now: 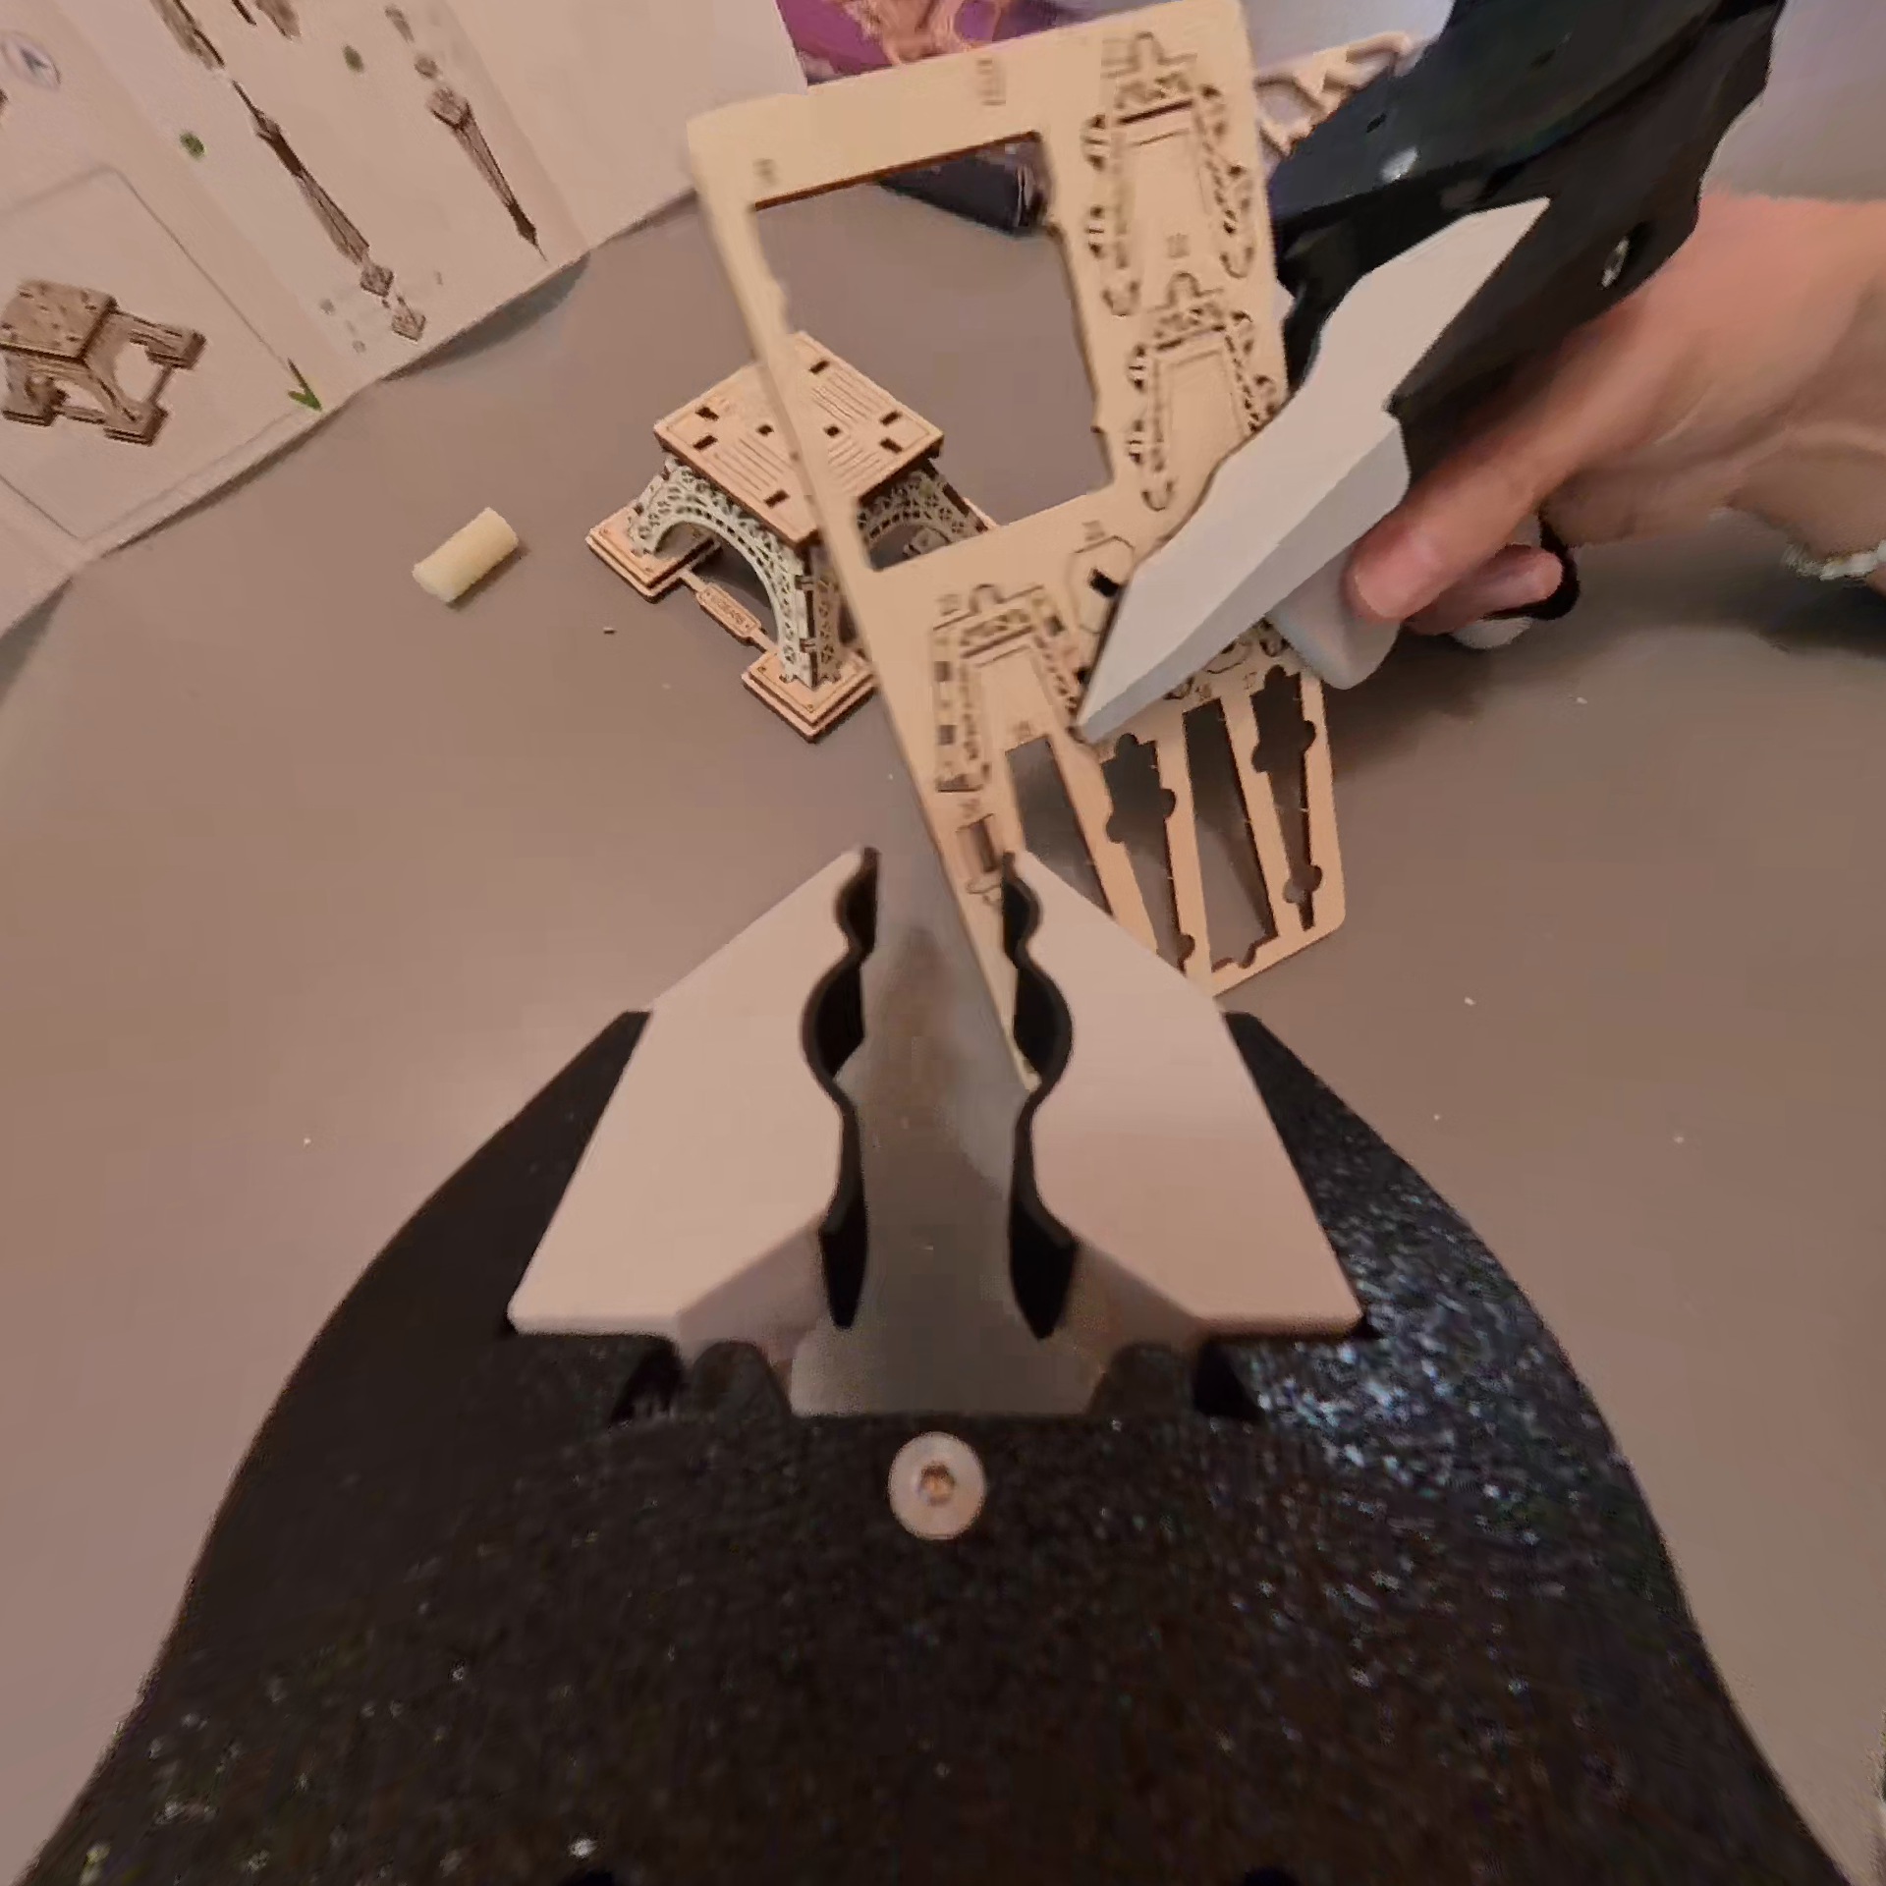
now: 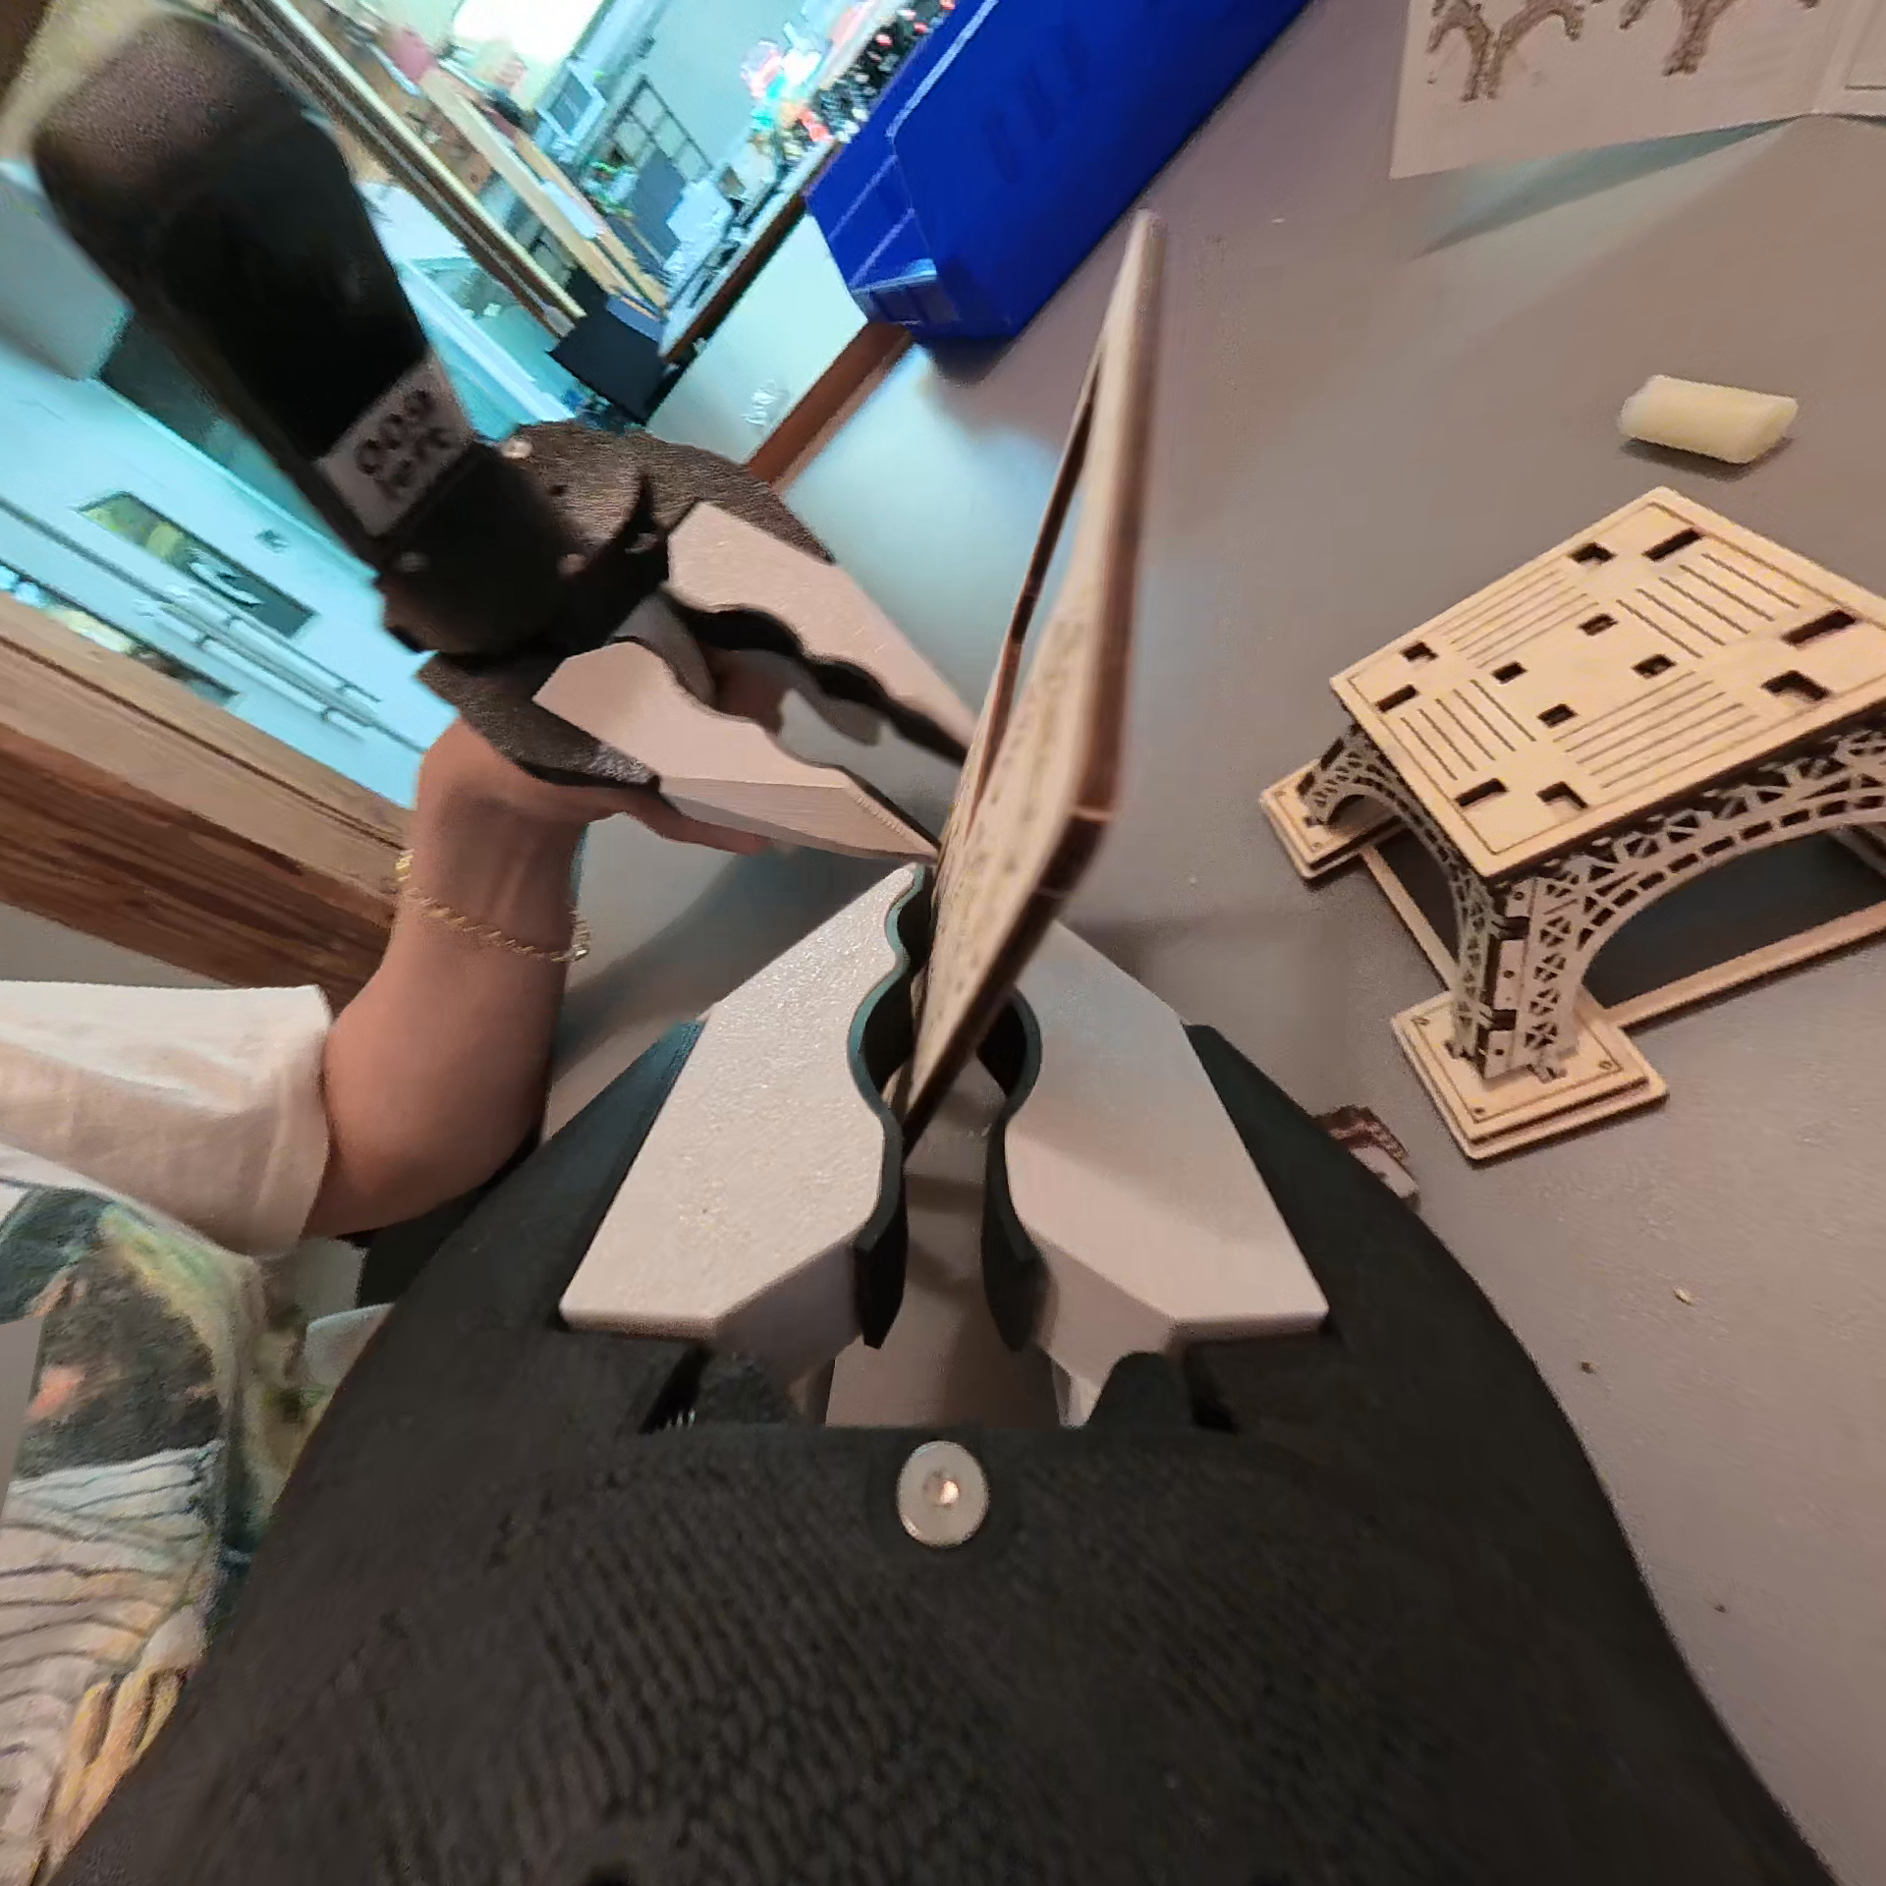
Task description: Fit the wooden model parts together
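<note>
A: While the wooden tower base stands on the grey table, what lies to its left?

B: Farthest left of the base, unfolded instruction sheets lie on the table. Between them and the base, near it, a small pale foam-like block lies on its side.

A: And the base itself?

B: It stands upright on square feet, four lattice arches under a flat slotted deck, with nothing touching it.

A: Where is the wooden part sheet?

B: Just right of the base and in front of it, held up off the table and tilted. It has a large rectangular opening where pieces are gone, and uncut pieces along its right side.

A: What holds it?

B: The right gripper, carried by a hand, is clamped on the sheet's edge, its fingers pressed to both faces. The left gripper sits at the sheet's lower corner with its fingers apart; the sheet's edge lies against one pad, with a clear gap to the other.

A: Anything beyond the base?

B: In the right wrist view, a blue bin sits at the table's far edge, well apart from the base.
</note>
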`<state>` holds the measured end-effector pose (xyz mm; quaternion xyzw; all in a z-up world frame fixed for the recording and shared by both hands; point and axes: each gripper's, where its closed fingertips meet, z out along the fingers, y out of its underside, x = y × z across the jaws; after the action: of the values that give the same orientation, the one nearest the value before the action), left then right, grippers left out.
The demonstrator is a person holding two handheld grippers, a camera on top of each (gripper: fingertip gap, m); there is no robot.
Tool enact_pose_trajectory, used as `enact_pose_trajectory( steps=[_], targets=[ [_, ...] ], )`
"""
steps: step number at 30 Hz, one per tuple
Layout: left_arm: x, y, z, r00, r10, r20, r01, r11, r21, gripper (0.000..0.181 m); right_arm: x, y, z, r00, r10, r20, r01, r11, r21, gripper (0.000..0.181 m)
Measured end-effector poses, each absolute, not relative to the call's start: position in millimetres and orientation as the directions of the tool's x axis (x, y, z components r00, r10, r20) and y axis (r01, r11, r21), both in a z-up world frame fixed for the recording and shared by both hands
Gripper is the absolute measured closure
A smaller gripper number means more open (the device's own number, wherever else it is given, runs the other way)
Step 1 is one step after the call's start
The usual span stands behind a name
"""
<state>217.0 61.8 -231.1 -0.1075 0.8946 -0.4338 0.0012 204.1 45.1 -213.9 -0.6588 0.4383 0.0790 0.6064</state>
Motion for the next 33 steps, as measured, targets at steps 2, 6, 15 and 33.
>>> enact_pose_trajectory(
  steps=[2,6,15,33],
  targets=[
    [218,65,-229,-0.967,-0.172,0.185,-0.25,0.548,-0.798,0.145,200,47,-209,0.627,-0.427,-0.651,-0.674,0.12,-0.729,0.179],
    [213,69,-223,-0.912,-0.093,0.4,-0.397,0.452,-0.799,0.14,194,51,-202,0.67,-0.372,-0.643,-0.655,0.113,-0.747,0.18],
    [209,72,-215,-0.912,-0.061,0.406,-0.39,0.439,-0.81,0.148,195,52,-206,0.656,-0.396,-0.642,-0.666,0.097,-0.74,0.18],
    [209,66,-243,-0.97,-0.189,0.152,-0.24,0.661,-0.711,0.162,200,47,-228,0.557,-0.486,-0.673,-0.741,0.073,-0.667,0.177]
  ],
)
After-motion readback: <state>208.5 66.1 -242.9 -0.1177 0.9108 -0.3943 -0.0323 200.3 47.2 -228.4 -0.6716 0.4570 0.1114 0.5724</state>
